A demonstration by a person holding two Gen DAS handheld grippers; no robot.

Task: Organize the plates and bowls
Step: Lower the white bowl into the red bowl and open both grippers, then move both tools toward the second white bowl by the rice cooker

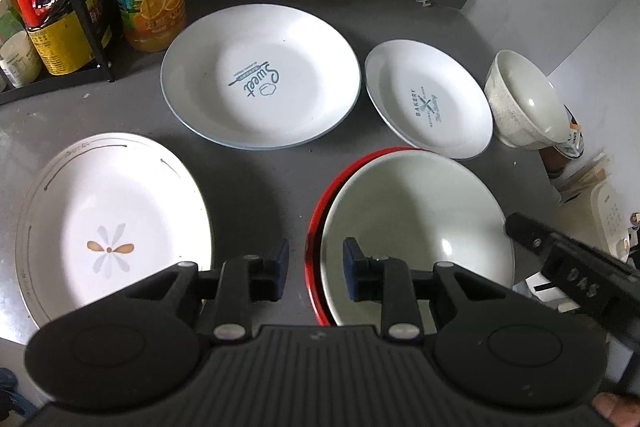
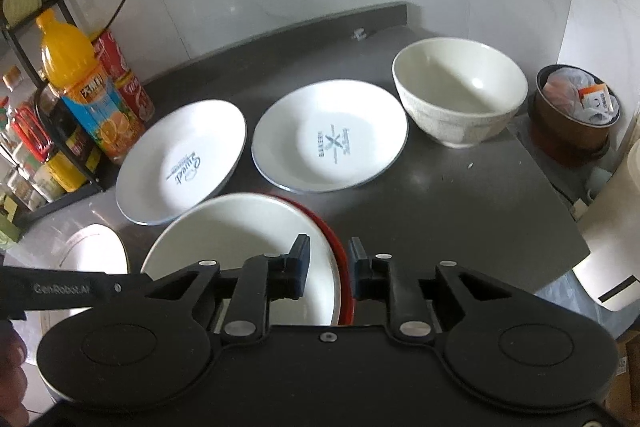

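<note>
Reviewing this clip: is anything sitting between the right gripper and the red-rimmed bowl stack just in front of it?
Nothing visible. The right gripper is open, its fingers straddling the near rim of the red-rimmed bowl stack, with no object in between. The Bakery plate and the Sweet plate lie beyond the stack, out of the way.

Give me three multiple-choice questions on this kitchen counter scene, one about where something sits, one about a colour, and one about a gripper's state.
1. The Bakery plate lies between:
A. Sweet plate and deep bowl
B. juice bottle and rack
C. flower plate and bin

2. The rim colour of the dish under the pale bowl:
A. blue
B. red
C. green

3. The left gripper is:
A. shut on a plate
B. open, straddling the red rim
C. holding a bottle

Answers: A, the Sweet plate is on one side and the deep bowl on the other; B, a red edge shows; B, fingers apart.
</note>
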